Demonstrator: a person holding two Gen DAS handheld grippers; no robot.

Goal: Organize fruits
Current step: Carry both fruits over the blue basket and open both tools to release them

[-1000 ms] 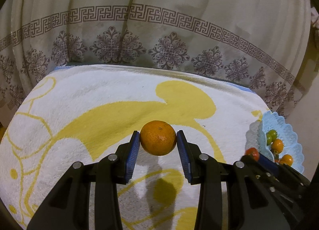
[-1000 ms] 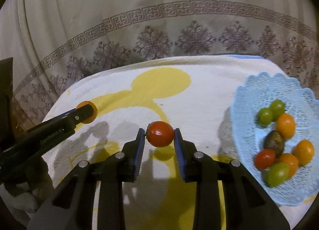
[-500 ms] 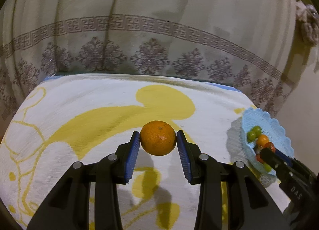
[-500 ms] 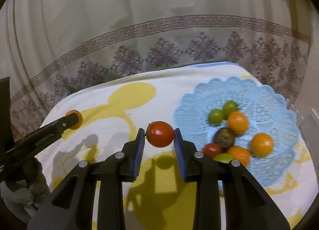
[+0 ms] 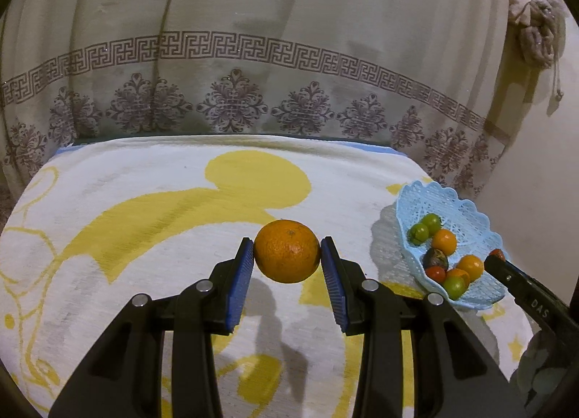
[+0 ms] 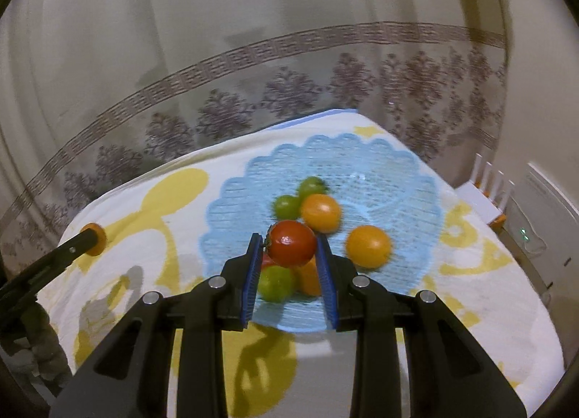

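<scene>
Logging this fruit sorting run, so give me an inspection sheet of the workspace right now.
Surface: white towel with yellow print.
Job's things: orange in left gripper; red tomato in right gripper above blue basket; basket holds green, orange, red and one dark fruit.
Clutter: nothing seen.
Grippers: both shut on fruit.
Cables: nothing seen.
Surroundings: patterned curtain behind; white unit with green light at right.

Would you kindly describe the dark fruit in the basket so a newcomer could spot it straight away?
Find the pale blue lacy basket at the right edge of the yellow-and-white cloth. Among the fruit piled inside, the dark fruit sits in the middle, just below an orange one. It alone is brownish-black and dull; its neighbours are bright green, orange or red.
</scene>
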